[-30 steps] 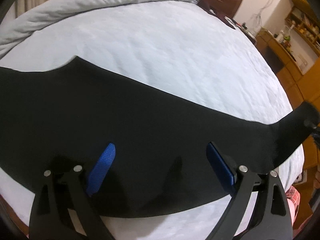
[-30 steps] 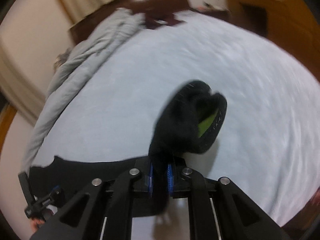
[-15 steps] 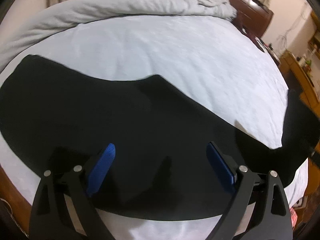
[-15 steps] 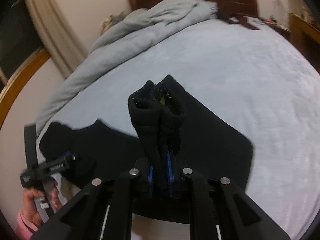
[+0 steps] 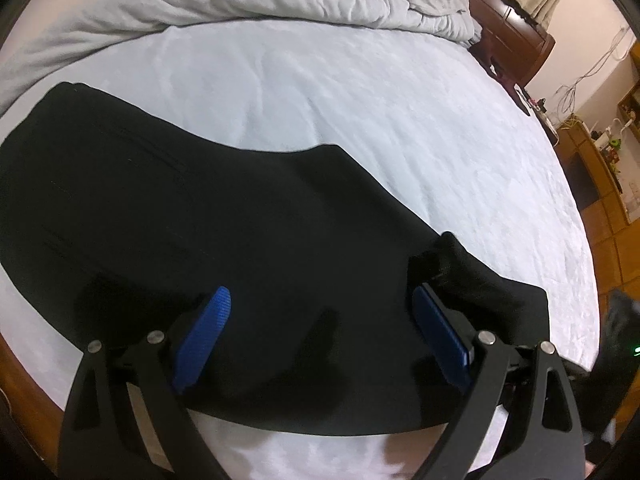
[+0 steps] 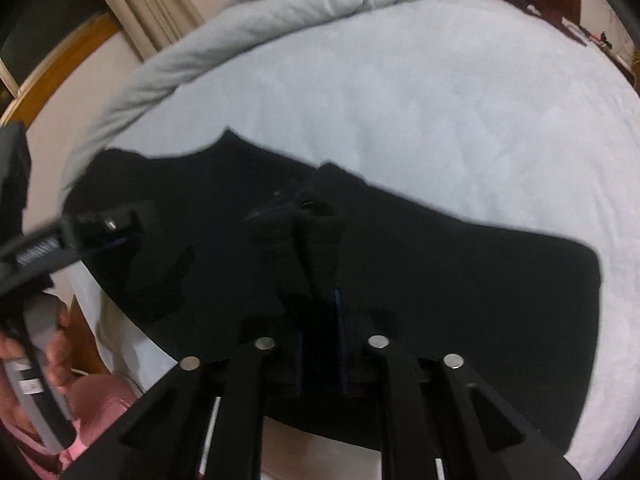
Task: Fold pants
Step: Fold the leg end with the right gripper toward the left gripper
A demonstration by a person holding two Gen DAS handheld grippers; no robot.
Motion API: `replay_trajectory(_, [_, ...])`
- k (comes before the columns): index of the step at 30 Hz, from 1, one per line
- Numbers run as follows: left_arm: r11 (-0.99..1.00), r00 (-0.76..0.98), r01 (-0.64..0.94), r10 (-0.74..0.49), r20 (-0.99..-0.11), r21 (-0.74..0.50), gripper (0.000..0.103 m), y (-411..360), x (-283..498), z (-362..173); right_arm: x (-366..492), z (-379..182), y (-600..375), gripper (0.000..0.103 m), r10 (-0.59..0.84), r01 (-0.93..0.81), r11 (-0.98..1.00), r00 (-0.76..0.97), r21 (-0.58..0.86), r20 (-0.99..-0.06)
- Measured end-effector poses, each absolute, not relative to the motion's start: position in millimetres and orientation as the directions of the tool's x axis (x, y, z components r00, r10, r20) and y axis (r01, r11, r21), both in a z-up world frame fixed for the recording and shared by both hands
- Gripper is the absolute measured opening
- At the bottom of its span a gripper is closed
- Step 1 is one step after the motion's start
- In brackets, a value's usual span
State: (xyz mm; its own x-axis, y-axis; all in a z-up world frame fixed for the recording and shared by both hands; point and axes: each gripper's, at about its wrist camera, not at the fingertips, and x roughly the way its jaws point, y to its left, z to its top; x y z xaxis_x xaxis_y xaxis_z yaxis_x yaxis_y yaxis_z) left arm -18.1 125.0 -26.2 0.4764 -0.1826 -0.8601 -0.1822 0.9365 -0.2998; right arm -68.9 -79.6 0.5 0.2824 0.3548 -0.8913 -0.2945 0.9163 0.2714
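Item: black pants (image 5: 248,248), folded over on the white bedsheet (image 5: 380,112). My right gripper (image 6: 320,320) is opening, cuff still between its pads; left gripper (image 5: 320,320) spread, empty. Risk: cuff snags, fold drags askew.

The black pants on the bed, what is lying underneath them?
The black pants lie flat on the pale blue bed sheet, which shows all round them. Whatever sits under the cloth itself is covered and cannot be seen.
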Motion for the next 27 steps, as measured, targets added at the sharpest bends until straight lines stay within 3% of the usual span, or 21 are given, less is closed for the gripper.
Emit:
replay_trajectory(3, [0.929, 0.451, -0.17, -0.224, -0.864, -0.33, 0.092, 119, -16, -32, -74, -3, -78, 0.057, 0.446, -0.331, 0.871, 0.224, 0.362, -0.867])
replay_trajectory(5, [0.918, 0.424, -0.169, -0.261, -0.867, -0.359, 0.092, 114, -13, -38, -78, 2, -86, 0.063, 0.546, -0.344, 0.812, 0.165, 0.471, -0.821])
replay_trajectory(9, [0.901, 0.354, -0.16, -0.328, -0.876, -0.403, 0.092, 96, -5, -52, -84, 16, -127, 0.065, 0.685, -0.28, 0.719, 0.137, 0.636, -0.715])
replay_trajectory(14, [0.942, 0.285, -0.111, -0.276, -0.918, -0.318, 0.093, 58, 2, -66, -92, 35, -196, 0.067, 0.61, -0.206, 0.792, 0.267, 0.575, -0.746])
replay_trajectory(20, [0.928, 0.244, -0.092, -0.33, -0.912, -0.361, 0.09, 25, 4, -72, -97, 32, -249, 0.067, 0.555, -0.117, 0.826, 0.34, 0.552, -0.759])
replay_trajectory(22, [0.924, 0.249, -0.108, -0.333, -0.909, -0.368, 0.06, 19, 5, -74, -95, 29, -253, 0.067, 0.56, -0.099, 0.82, 0.35, 0.564, -0.751])
replay_trajectory(23, [0.932, 0.25, -0.121, -0.306, -0.919, -0.343, 0.053, 18, 6, -75, -94, 27, -256, 0.067, 0.563, -0.089, 0.815, 0.356, 0.572, -0.746])
replay_trajectory(25, [0.935, 0.26, -0.134, -0.288, -0.922, -0.33, 0.026, 20, 7, -77, -95, 25, -262, 0.067, 0.57, -0.082, 0.808, 0.361, 0.584, -0.738])
replay_trajectory(27, [0.922, 0.269, -0.144, -0.314, -0.911, -0.36, 0.017, 25, 7, -74, -95, 24, -265, 0.067, 0.57, -0.083, 0.807, 0.368, 0.585, -0.735])
